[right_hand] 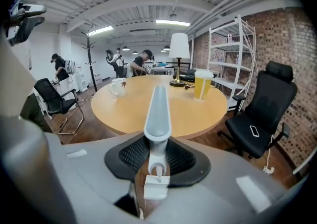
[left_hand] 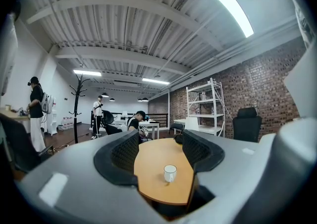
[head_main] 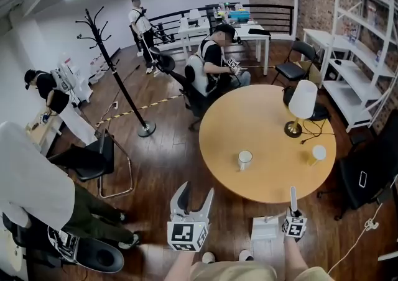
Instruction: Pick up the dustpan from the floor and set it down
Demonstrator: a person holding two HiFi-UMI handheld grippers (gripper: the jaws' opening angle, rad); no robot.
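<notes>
My right gripper [head_main: 293, 216] is shut on the pale grey handle [head_main: 293, 197] of the dustpan, low by the person's feet near the round table's front edge. The dustpan's white pan [head_main: 266, 229] lies just left of that gripper, above the wooden floor; whether it touches the floor I cannot tell. In the right gripper view the handle [right_hand: 158, 109] runs up out of the shut right gripper [right_hand: 158, 154], with a white clip part [right_hand: 157, 186] below. My left gripper [head_main: 194, 202] stands open and empty to the left, pointing level at the table. In its own view the left gripper [left_hand: 159, 156] holds nothing.
A round wooden table [head_main: 267, 143] bears a white cup [head_main: 244, 160], a lamp [head_main: 301, 105] and a yellow cup [head_main: 318, 153]. A black office chair with a phone [head_main: 367, 180] stands right, a black chair [head_main: 93, 161] and a coat stand [head_main: 118, 81] left. People sit and stand behind.
</notes>
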